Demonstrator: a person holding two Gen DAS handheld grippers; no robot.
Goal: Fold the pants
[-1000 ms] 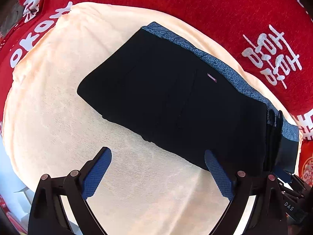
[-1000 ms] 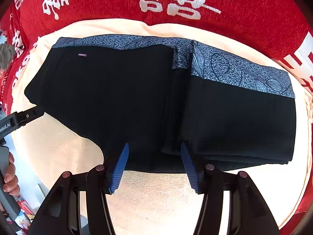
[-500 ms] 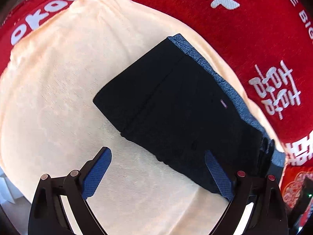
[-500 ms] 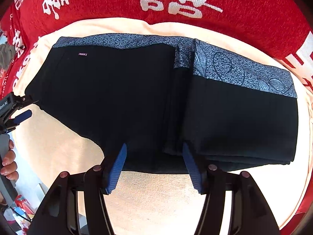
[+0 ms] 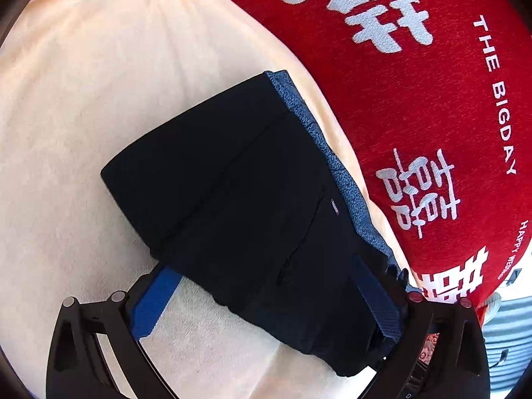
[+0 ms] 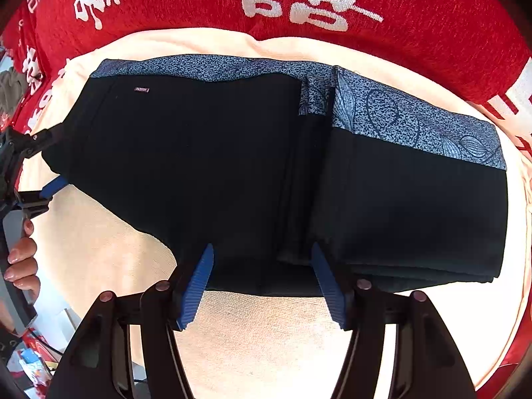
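We read "THE BIGDAY" and white double-happiness characters on the red cloth point(image 5: 415, 106); smaller print there starts "HAPPY". The pants point(image 6: 206, 166) carry a small woven tag point(image 6: 141, 89), too small to read reliably.

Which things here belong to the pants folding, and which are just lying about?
Belongs to the job:
- black folded pants with blue patterned waistband
- left claw
- right claw

Just there:
- cream towel cloth underneath
- red blanket with white characters

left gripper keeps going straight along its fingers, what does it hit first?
Most likely the black pants: the left gripper stands open astride their near edge, cream towel underneath. Depth is uncertain.
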